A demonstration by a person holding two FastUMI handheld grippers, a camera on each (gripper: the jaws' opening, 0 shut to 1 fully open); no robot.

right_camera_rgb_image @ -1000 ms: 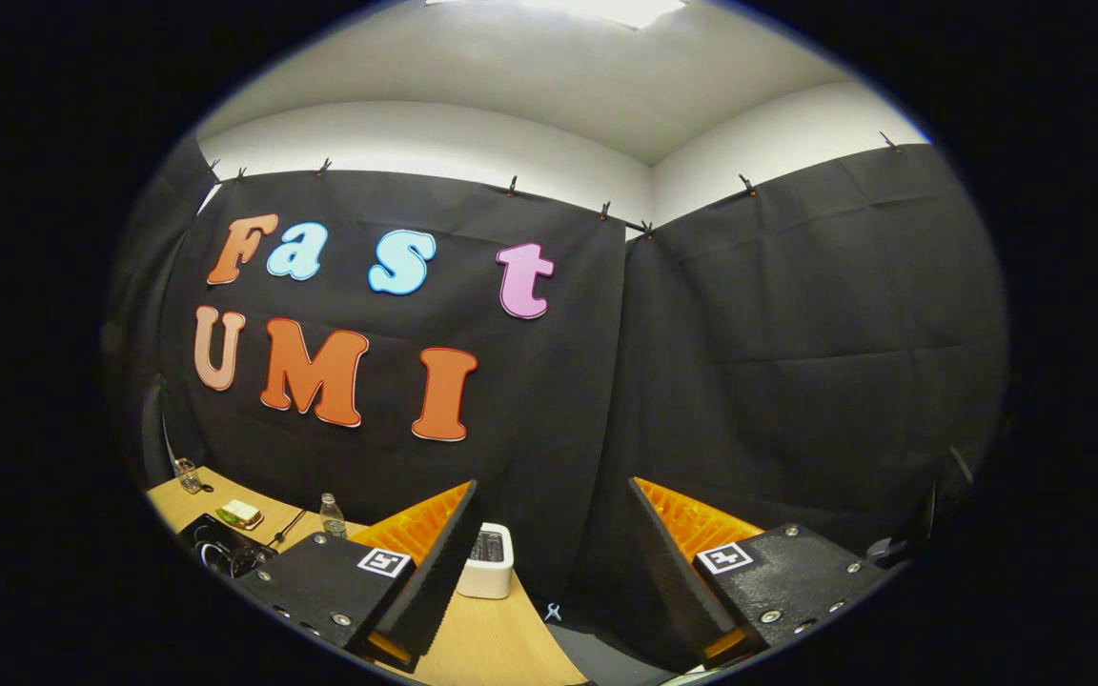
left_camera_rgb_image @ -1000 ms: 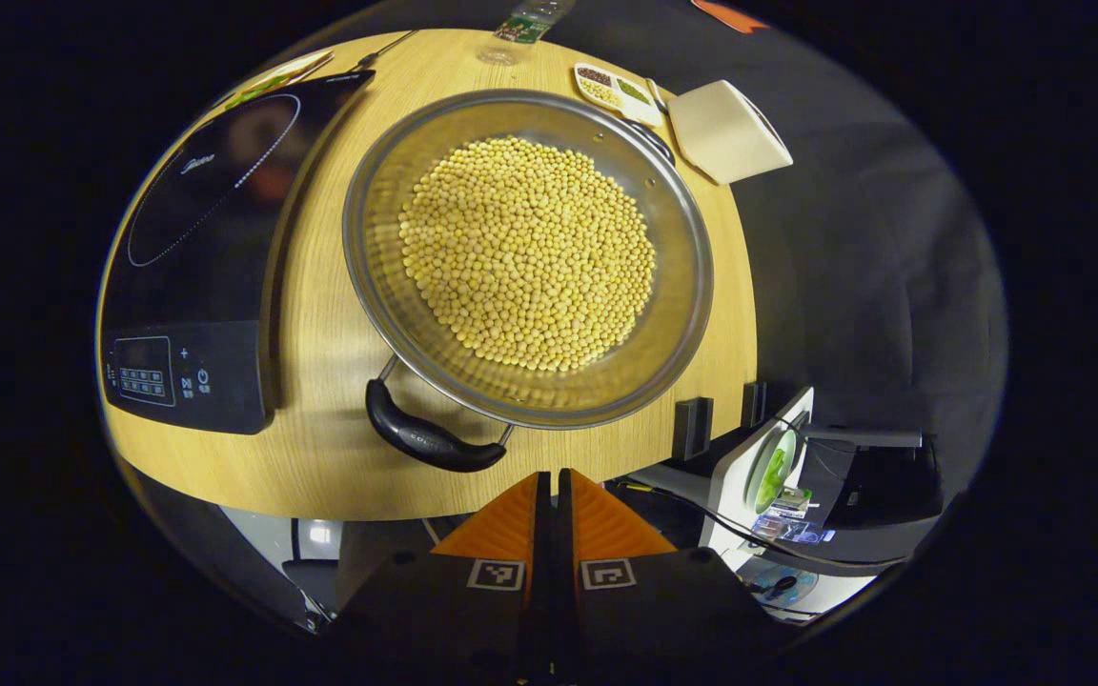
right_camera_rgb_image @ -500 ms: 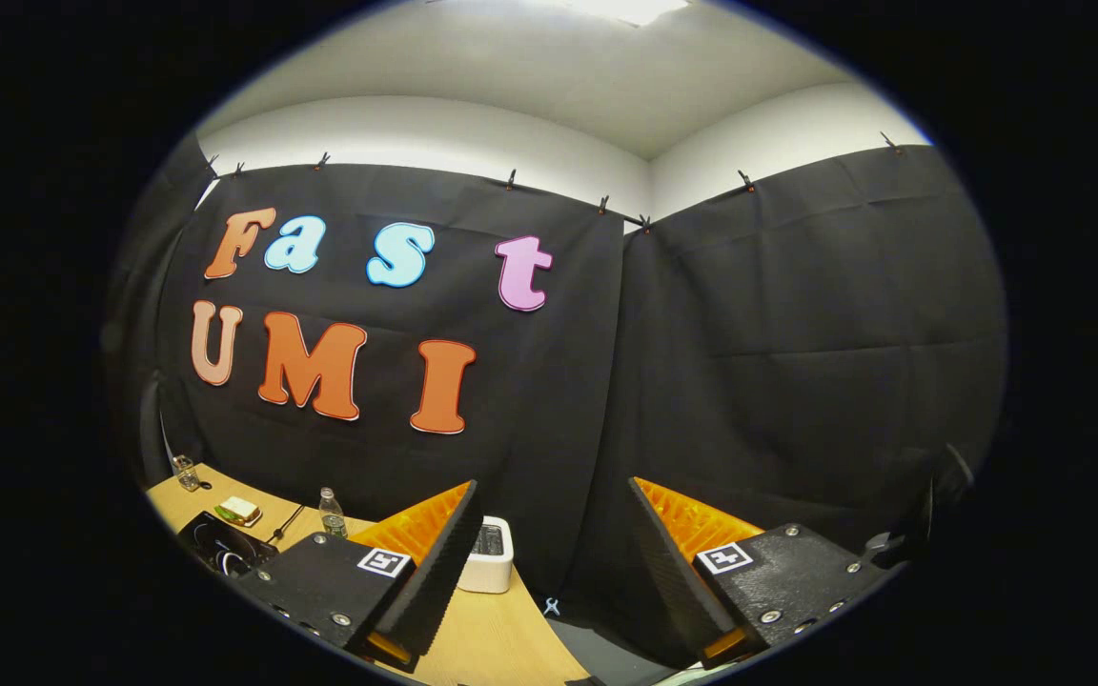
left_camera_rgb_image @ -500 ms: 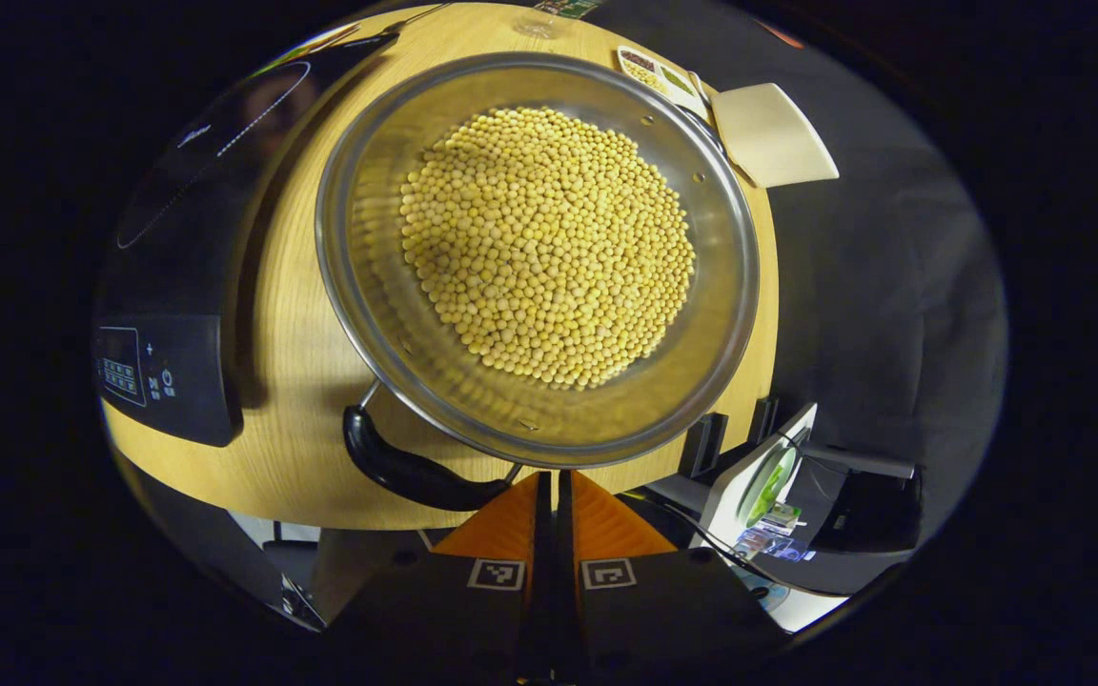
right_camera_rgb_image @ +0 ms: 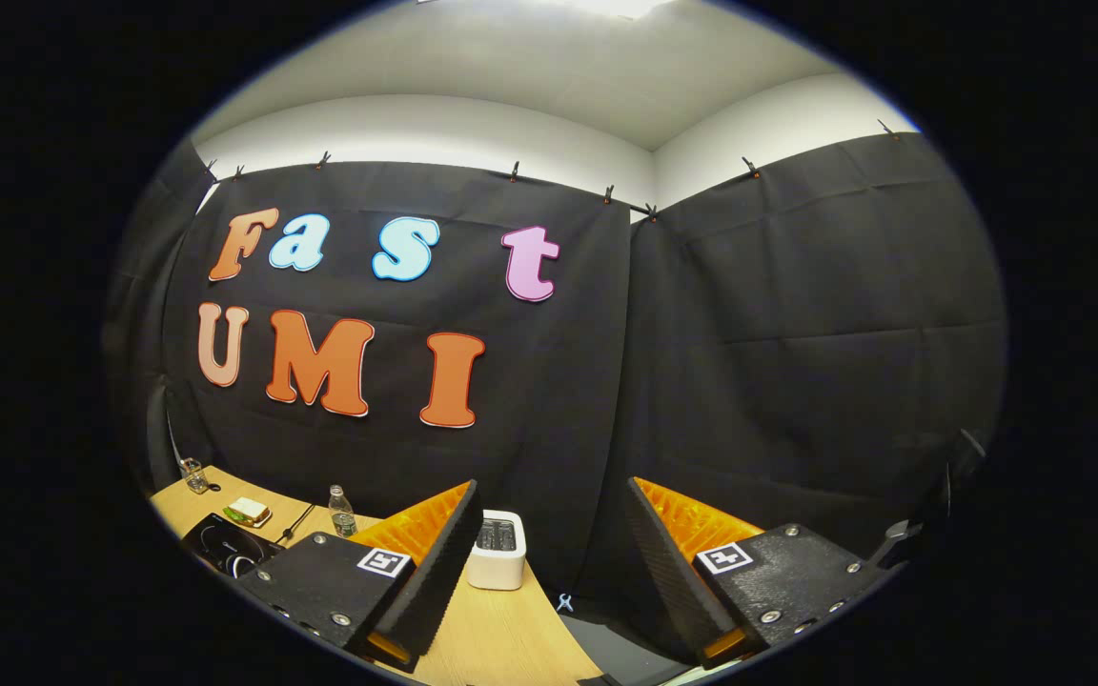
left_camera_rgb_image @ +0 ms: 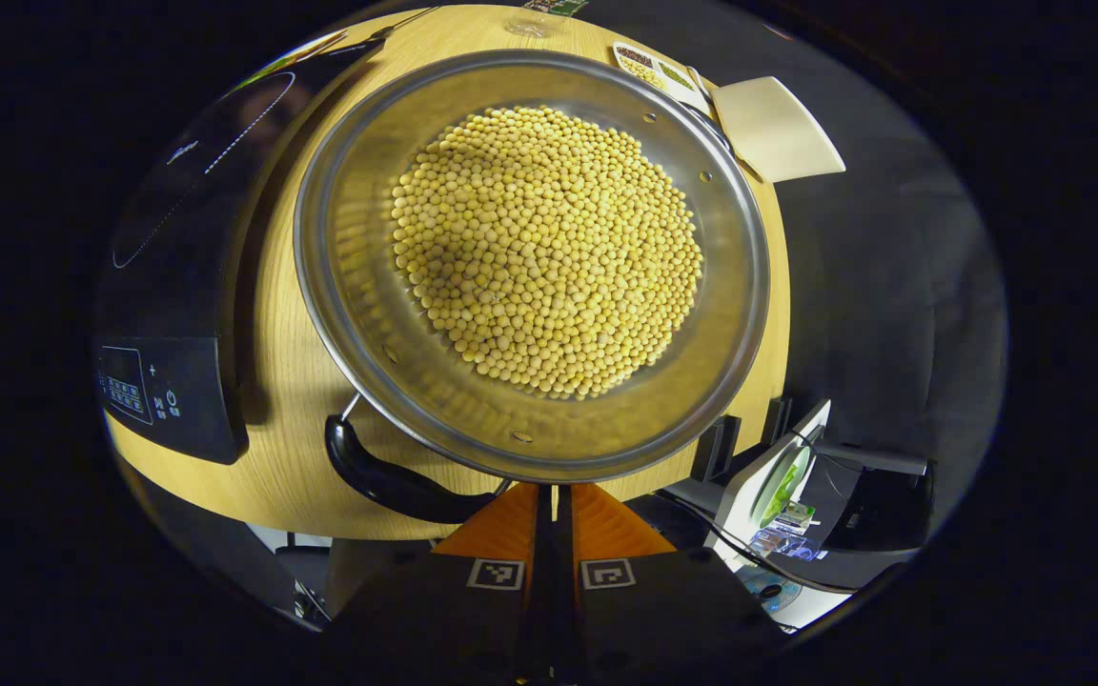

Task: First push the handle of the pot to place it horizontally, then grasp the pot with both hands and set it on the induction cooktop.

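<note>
At the left of the left gripper view the induction cooktop (left_camera_rgb_image: pixel 189 276) lies on the desk (left_camera_rgb_image: pixel 292 448), and the pot (left_camera_rgb_image: pixel 530 262), full of yellow beans (left_camera_rgb_image: pixel 546 248), stands just beside it, at the centre of the frame. Compared with one second ago the pot is larger and nearer to the bottom edge, so the left gripper (left_camera_rgb_image: pixel 549 491) has come closer; its fingers are pressed together, and their tips are now just at the near handle (left_camera_rgb_image: pixel 392 476). I judge the push of the handle is about to begin. This black handle hangs low under the rim, its long axis running from lower left toward the centre bottom. In the right gripper view the right gripper (right_camera_rgb_image: pixel 549 534) has its fingers spread with nothing between them, pointing at the booth wall as before.
</note>
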